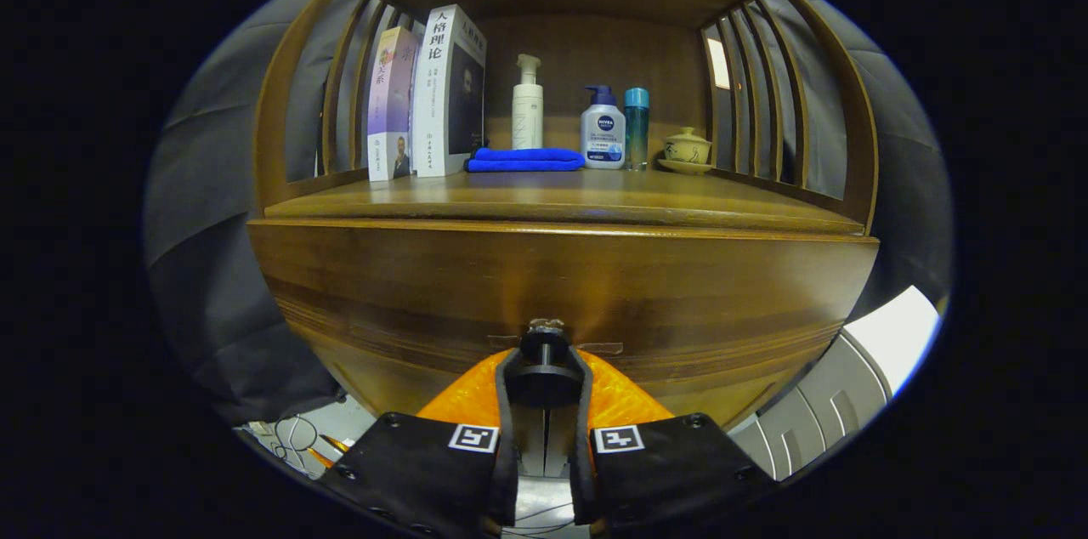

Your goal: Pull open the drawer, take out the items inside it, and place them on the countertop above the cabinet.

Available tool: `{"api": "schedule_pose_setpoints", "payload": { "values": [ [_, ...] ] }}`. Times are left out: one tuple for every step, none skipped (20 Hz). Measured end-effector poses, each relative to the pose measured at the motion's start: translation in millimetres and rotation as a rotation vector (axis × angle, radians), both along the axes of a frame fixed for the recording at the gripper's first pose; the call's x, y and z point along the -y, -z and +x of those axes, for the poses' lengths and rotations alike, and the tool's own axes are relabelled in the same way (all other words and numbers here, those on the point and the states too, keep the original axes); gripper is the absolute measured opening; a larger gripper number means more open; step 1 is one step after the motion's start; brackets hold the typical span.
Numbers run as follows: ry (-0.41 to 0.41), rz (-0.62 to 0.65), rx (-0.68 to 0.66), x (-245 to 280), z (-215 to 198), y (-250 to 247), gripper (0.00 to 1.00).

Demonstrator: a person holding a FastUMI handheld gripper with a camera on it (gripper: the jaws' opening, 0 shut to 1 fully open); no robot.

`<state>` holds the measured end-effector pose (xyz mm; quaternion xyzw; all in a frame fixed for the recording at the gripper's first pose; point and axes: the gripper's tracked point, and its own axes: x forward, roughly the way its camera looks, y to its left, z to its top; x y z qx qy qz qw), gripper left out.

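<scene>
**A:** Between my two fingers (507,390) sits the drawer knob (545,349). The gripper (545,377) is closed around it, one finger on each side, so I judge it is clamped on the knob and not only near it.

**B:** Why do you hold it there, in the middle?

**A:** The knob is at the centre of the drawer front (561,288), near its lower edge. I think a pull from the centre keeps the drawer straight. The drawer looks closed to me; its front stands flush under the front edge of the countertop (561,199), and I cannot see anything inside.

**B:** How does the drawer look?

**A:** It is dark brown wood, glossy, with grooves along the lower part. The knob is small, dark and round.

**B:** And above?

**A:** The front part of the countertop is bare, so there is room for the items. Along its back edge stand two books (429,97) at the left corner, then a folded blue cloth (525,159), a white pump bottle (527,105), another pump bottle (603,131), a teal bottle (636,124) and a small lidded cup (687,148) at the right.
</scene>
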<state>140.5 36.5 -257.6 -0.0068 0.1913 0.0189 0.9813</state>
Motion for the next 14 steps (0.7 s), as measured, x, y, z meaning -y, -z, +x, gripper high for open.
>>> {"api": "schedule_pose_setpoints", "payload": {
  "values": [
    [-0.001, 0.001, 0.001, -0.1, -1.8, 0.4, 0.27],
    [-0.003, 0.001, 0.002, 0.0, -6.7, 0.3, 0.27],
    [-0.007, 0.000, 0.001, 2.1, -18.8, 0.6, 0.27],
    [-0.007, 0.000, 0.001, 2.8, -26.9, -0.6, 0.27],
    [-0.006, 0.000, 0.002, 3.7, -32.4, 0.0, 0.27],
    [-0.009, -0.005, 0.005, 4.2, -37.3, 0.1, 0.27],
    [-0.012, -0.011, 0.010, 4.7, -42.2, -0.3, 0.27],
    [-0.017, -0.014, 0.013, 4.8, -46.8, -1.4, 0.27],
    [-0.022, -0.013, 0.013, 4.7, -53.2, -0.2, 0.27],
    [-0.024, -0.010, 0.012, 4.7, -56.6, -0.8, 0.27],
    [-0.027, -0.004, 0.011, 4.6, -60.7, -0.6, 0.27],
    [-0.030, -0.001, 0.012, 4.9, -64.1, -0.7, 0.27],
    [-0.030, 0.001, 0.015, 4.9, -67.3, -1.0, 0.27],
    [-0.031, -0.001, 0.020, 5.4, -70.4, -1.8, 0.27]
  ]
}}
